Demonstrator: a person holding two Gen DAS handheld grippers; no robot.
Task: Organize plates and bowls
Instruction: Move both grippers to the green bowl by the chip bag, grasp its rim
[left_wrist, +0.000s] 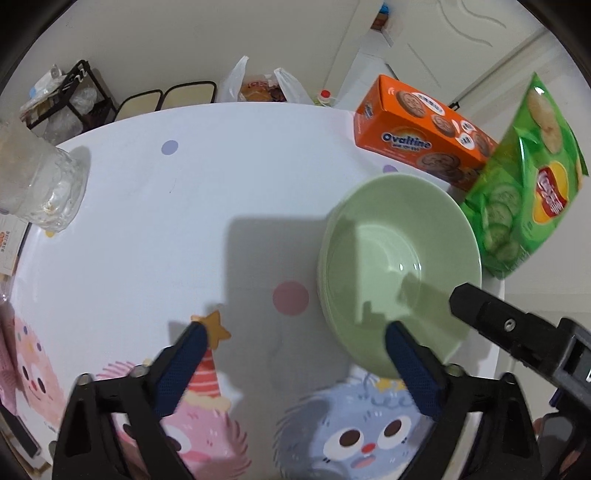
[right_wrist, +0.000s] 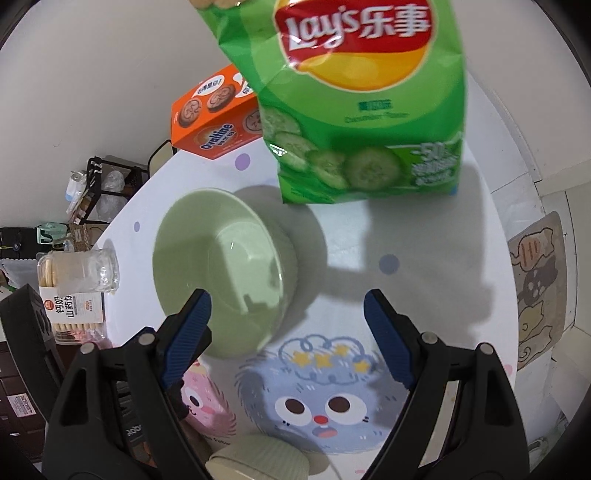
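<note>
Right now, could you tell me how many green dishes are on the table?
2: a green plate beside the chips bag, and a ribbed bowl upside down at the near edge. Others may be hidden.

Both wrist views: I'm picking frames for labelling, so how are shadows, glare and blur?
Left wrist view: hard gripper shadows cross the table and green bowl, small glints inside it. Right wrist view: chip bag soft and glossy, shadow behind bowl; fisheye bends both.

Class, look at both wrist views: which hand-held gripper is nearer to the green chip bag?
Right. The right hand-held gripper hovers open just before the green chip bag; the left hand-held gripper is across the green plate from it.
</note>
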